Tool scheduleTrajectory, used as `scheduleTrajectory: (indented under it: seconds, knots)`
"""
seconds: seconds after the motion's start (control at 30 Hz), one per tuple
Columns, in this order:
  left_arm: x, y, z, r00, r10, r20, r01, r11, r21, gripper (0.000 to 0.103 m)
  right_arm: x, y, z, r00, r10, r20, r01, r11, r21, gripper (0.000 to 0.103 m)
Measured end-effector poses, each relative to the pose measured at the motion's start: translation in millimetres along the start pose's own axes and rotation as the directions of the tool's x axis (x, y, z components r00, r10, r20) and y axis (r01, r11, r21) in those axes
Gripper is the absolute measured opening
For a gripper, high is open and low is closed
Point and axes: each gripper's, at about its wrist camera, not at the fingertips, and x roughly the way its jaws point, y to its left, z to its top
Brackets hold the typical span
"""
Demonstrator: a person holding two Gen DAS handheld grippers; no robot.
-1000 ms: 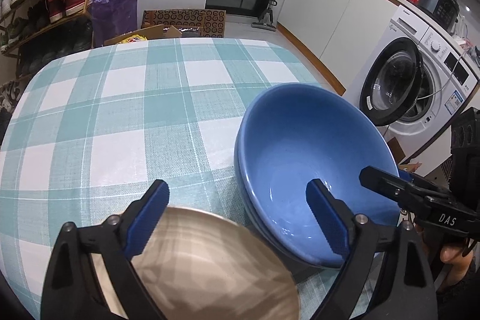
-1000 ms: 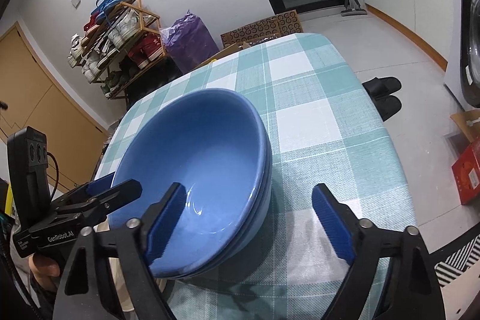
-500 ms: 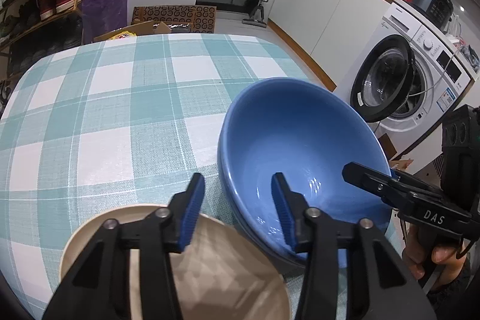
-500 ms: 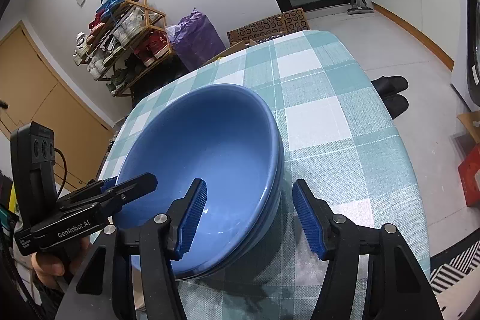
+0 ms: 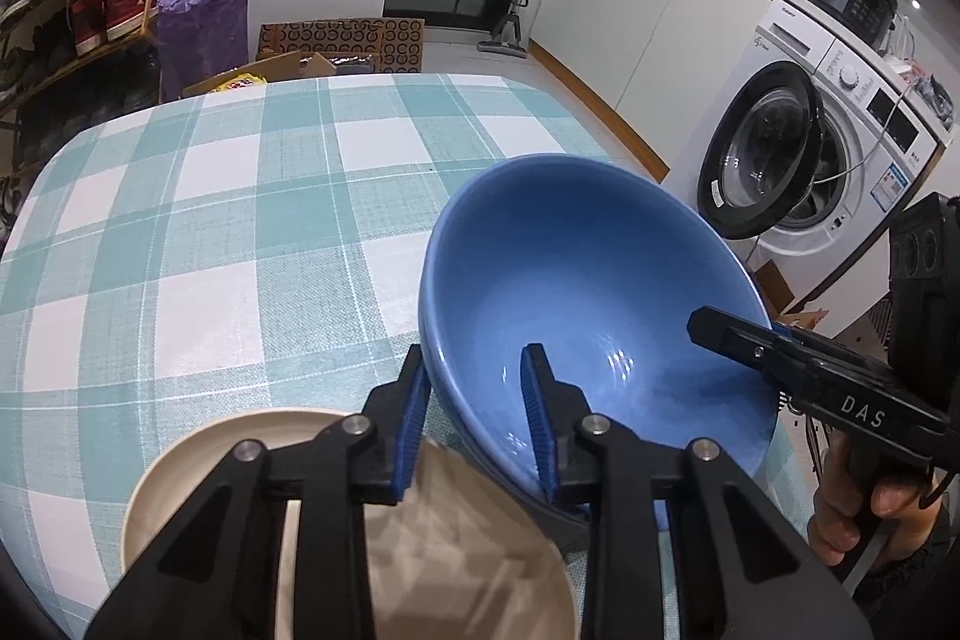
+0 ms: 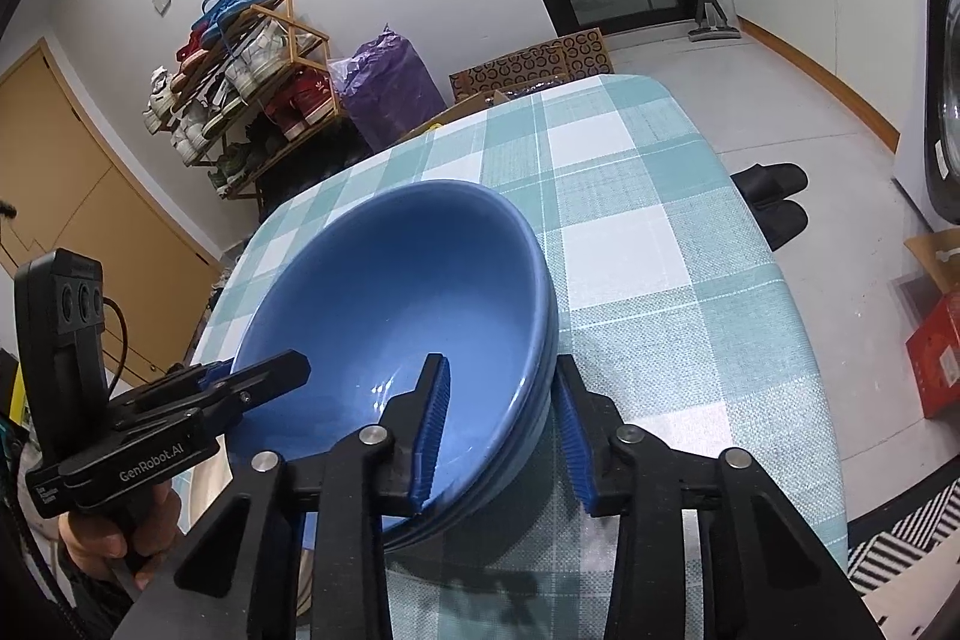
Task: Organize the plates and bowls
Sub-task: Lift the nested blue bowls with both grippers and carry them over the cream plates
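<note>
Left wrist view: the left gripper [image 5: 474,412] is seen closed on the near left rim of the blue bowl stack [image 5: 576,292], one pad inside the top bowl and one outside its wall. From the right wrist view, the right gripper [image 6: 501,430] is seen clamped on the opposite rim in the same manner, astride the wall. At least two nested blue bowls can be counted from the layered rims. The stack is found at the near right part of the checked tablecloth [image 5: 198,220], just beside a beige plate [image 5: 198,466], which lies under the left gripper. The step in hand is judged to be a two-sided grasp of the stack. An even, level lift by both grippers is called for next, so that the bowls are not tilted or slid apart, followed by placement at a chosen spot, possibly on the plate.
</note>
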Motion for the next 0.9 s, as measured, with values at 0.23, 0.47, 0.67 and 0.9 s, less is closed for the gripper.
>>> scheduleTrajectory:
  seconds: [0.23, 0.47, 0.67, 0.9]
  knots:
    - [-2.6, -3.7, -1.5, 1.0, 0.007, 0.001, -0.007, 1.0, 0.012, 0.029, -3.4, 0.4, -0.7, 1.0, -0.011, 0.005, 0.011, 1.0, -0.007, 0.035]
    - [-6.8, -10.7, -2.2, 1.0, 0.017, 0.008, -0.017, 0.999, 0.036, 0.029, -6.2, -1.3, -2.6, 1.0, -0.023, 0.002, 0.023, 1.0, -0.004, 0.035]
    - [-11.0, -17.4, -3.0, 1.0, 0.016, 0.015, -0.017, 0.999, 0.047, 0.029, -16.0, -2.6, -3.8, 0.999, -0.033, 0.016, 0.034, 0.999, -0.008, 0.035]
    - [-19.2, -25.3, -5.1, 0.999, 0.024, 0.024, -0.026, 0.998, 0.058, 0.029, -27.9, -1.7, -4.8, 0.999, -0.033, 0.035, 0.033, 0.999, -0.013, 0.035]
